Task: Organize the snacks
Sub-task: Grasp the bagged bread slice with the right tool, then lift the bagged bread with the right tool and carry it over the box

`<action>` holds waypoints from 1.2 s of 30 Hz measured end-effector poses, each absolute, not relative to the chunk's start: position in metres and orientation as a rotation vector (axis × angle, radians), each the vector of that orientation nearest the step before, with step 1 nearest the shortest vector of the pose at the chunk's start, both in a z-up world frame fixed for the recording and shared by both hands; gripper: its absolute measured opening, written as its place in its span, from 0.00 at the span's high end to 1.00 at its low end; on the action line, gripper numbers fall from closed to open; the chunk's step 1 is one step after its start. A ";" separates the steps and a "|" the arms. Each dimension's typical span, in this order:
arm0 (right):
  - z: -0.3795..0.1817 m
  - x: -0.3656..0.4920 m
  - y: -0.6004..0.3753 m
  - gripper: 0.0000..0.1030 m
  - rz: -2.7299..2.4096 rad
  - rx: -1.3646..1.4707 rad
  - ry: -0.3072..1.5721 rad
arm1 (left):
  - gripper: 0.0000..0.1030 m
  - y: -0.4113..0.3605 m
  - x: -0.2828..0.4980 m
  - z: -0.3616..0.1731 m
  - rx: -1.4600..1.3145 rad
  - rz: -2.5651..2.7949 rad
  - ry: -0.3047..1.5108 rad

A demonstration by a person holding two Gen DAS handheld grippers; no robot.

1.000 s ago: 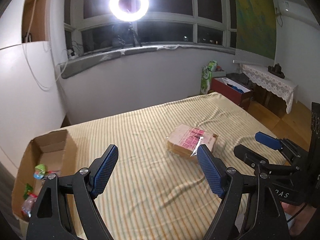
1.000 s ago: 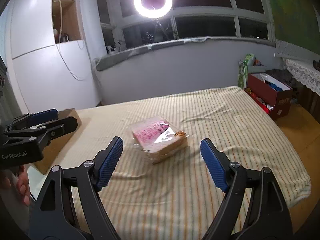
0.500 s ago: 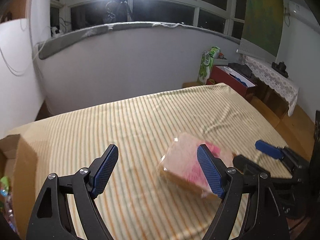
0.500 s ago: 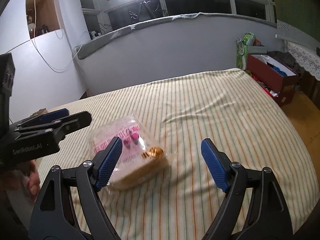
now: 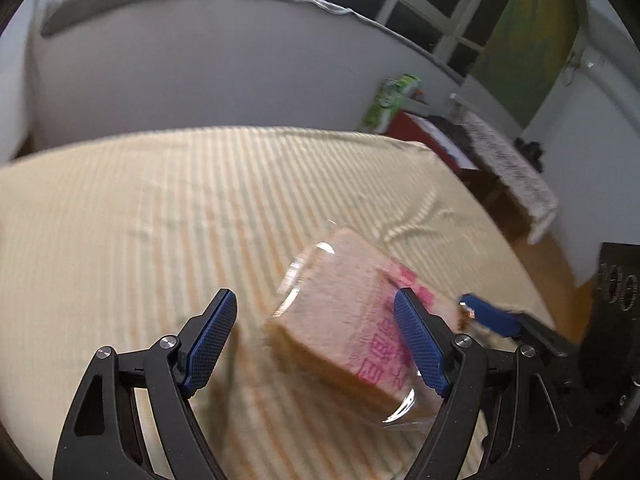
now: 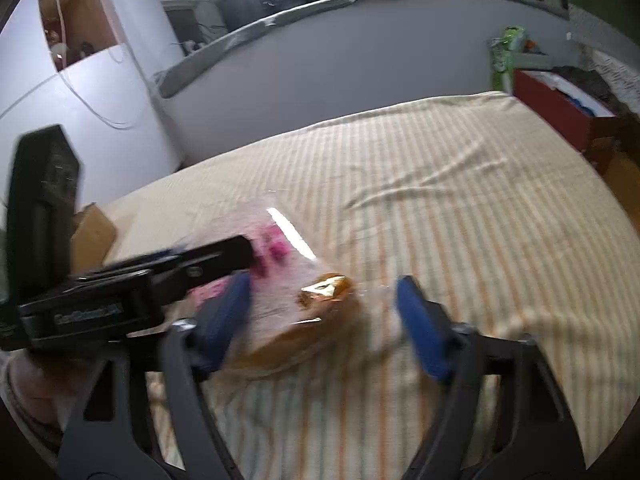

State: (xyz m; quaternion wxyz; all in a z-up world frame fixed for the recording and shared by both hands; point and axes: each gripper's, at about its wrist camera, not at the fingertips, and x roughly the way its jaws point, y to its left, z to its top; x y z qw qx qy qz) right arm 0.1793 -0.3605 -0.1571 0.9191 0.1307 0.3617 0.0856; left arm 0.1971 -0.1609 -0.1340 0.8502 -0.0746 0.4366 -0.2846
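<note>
Lying flat on striped, wrinkled bedsheet (image 5: 168,200): bread pack (image 5: 344,320) — square sliced loaf in glossy clear film w/ pink print, gold clip at one end. Left gripper (image 5: 316,344) fingers apart, textured blue pads either side of pack, contact unclear. Right gripper (image 6: 324,324) fingers apart too — blurred, straddling clip end. Cardboard box (image 6: 90,236) corner nearby.

Bare striped bed (image 5: 168,216) lies open left of and beyond the bagged bread (image 5: 344,320). On the right, the other hand-held gripper (image 5: 486,316) crowds the bag's edge. A cardboard box (image 6: 90,236) blocks the bed's left side.
</note>
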 end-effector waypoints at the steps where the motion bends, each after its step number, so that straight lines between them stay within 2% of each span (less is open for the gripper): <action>1: -0.157 0.179 -0.360 0.37 0.181 0.267 0.742 | 0.27 -0.160 0.197 -0.135 -0.175 -0.613 0.924; 5: -0.158 0.179 -0.358 0.41 0.192 0.267 0.740 | 0.28 -0.161 0.193 -0.132 -0.176 -0.616 0.918; 23: -0.152 0.164 -0.351 0.44 0.178 0.297 0.711 | 0.33 -0.167 0.189 -0.124 -0.153 -0.590 0.905; 36: -0.091 0.132 -0.341 0.45 0.192 0.251 0.591 | 0.33 -0.158 0.168 -0.075 -0.154 -0.590 0.805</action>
